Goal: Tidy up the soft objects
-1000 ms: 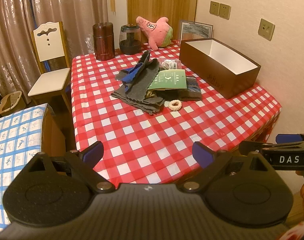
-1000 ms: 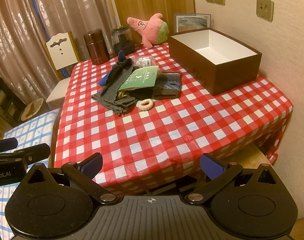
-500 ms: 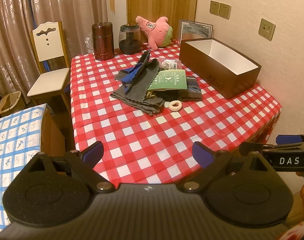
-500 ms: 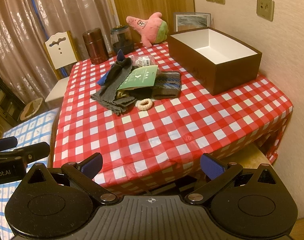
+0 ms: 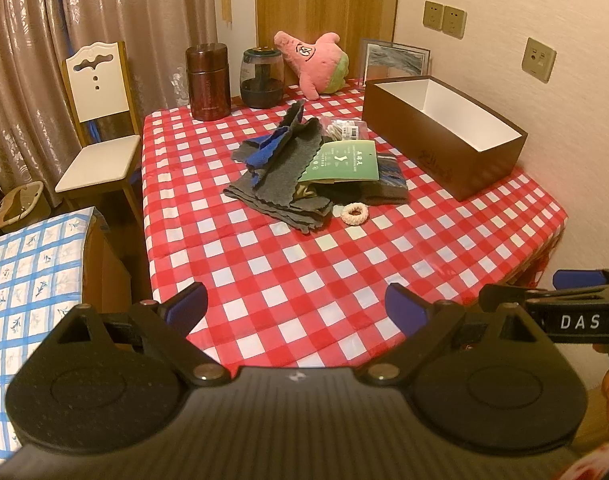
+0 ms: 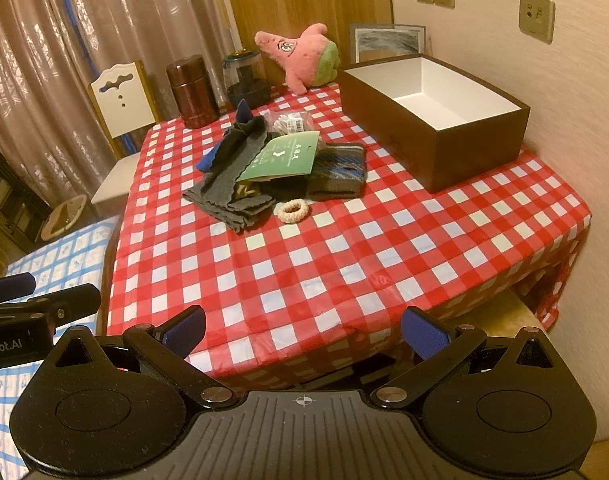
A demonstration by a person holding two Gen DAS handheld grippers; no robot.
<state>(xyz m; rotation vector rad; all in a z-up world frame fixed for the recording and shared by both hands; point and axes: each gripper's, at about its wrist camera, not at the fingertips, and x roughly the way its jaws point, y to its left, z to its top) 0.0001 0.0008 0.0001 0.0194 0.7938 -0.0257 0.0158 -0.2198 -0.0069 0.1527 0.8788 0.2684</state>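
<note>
Socks (image 6: 336,172) and cloths (image 6: 232,184) lie heaped mid-table, nothing yet sorted. Nearest, the left gripper (image 5: 296,306) and right gripper (image 6: 304,330) hang at the table's (image 6: 344,264) near edge, jaws spread wide and empty; over the last second both have crept only slightly closer, so the approach has barely begun. Beyond, a hair tie (image 6: 292,210) touches the heap's front, with a bagged item (image 6: 290,122) behind. Right of the heap, well apart, the brown box (image 6: 436,108) stands empty. Farthest, a pink plush (image 6: 300,58) leans by two jars.
</note>
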